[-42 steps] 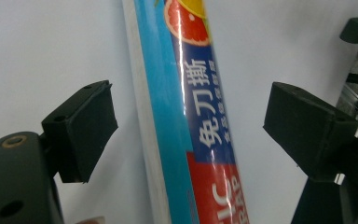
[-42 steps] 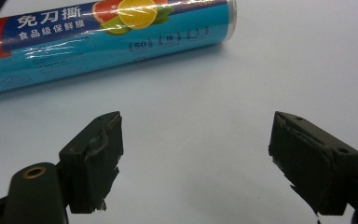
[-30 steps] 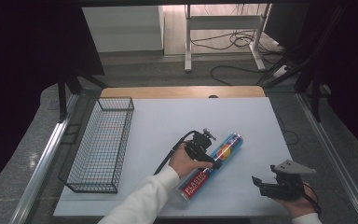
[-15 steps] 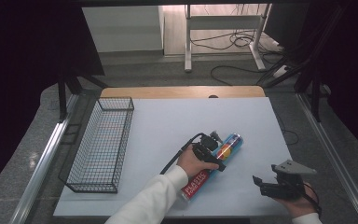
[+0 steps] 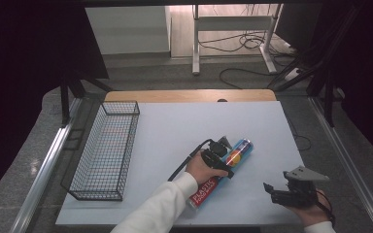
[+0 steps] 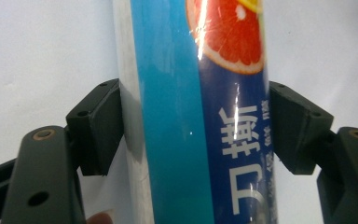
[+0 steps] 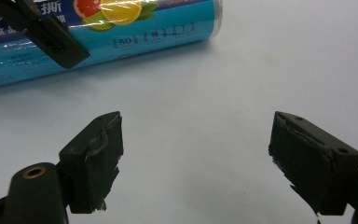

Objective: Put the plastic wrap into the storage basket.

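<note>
— Two hand-held grippers over the white table, right? What is the left hand-held gripper doing

— It sits across the roll of plastic wrap, which lies flat on the table, slanting from near the front edge up toward the middle. Its jaws have just been closing, and in the left gripper view both black pads touch the sides of the roll, one on the silvery-blue side, one on the dark blue printed side. It is pinching the roll around the part below the grapefruit picture

— And the roll, is it lifted

— I cannot tell from these views; in the high view it looks to lie on the table, with the person's white-sleeved arm reaching in over its red end

— The right hand-held gripper

— Spread wide, nothing between its jaws, just bare table. It is near the front right corner, well apart from the roll. In the right gripper view the blue end of the roll lies ahead of it, and one jaw of the left hand-held gripper shows against the roll

— Anything else

— One wire basket along the left side of the table, well apart from the roll
</note>
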`<action>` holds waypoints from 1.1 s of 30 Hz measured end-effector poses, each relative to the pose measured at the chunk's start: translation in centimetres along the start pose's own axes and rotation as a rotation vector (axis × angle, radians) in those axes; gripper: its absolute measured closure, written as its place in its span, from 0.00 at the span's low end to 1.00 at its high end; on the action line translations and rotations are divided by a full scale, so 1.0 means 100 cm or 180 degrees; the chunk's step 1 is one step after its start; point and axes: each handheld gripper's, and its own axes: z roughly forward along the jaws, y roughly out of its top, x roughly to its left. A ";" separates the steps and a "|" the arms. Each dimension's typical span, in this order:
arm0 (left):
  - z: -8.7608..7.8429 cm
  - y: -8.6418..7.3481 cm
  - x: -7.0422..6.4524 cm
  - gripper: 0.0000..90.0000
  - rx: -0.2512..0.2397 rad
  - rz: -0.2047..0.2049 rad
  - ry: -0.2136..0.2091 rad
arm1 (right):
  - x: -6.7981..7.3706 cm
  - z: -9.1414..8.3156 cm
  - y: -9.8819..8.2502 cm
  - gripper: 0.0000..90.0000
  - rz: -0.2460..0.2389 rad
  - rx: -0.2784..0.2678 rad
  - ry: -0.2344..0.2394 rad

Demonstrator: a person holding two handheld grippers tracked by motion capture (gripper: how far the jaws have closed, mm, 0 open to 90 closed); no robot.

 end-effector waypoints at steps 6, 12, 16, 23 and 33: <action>0.002 0.001 -0.001 0.33 0.0042 -0.0013 -0.0025 | 0.000 0.000 0.000 0.20 0.0004 0.0007 -0.0018; 0.001 0.001 0.000 0.34 0.0060 -0.0068 -0.0036 | -0.001 0.000 0.000 0.20 0.0008 0.0010 -0.0042; 0.001 0.002 0.001 0.34 0.0071 -0.0080 -0.0056 | -0.001 0.000 0.000 0.20 0.0003 0.0010 -0.0041; 0.000 0.003 0.006 0.35 0.0092 -0.0154 -0.0170 | -0.001 -0.001 0.000 0.20 0.0010 -0.0007 -0.0058; -0.009 0.002 0.017 0.35 0.0113 -0.0196 -0.0300 | -0.002 -0.001 0.000 0.20 0.0017 -0.0018 -0.0070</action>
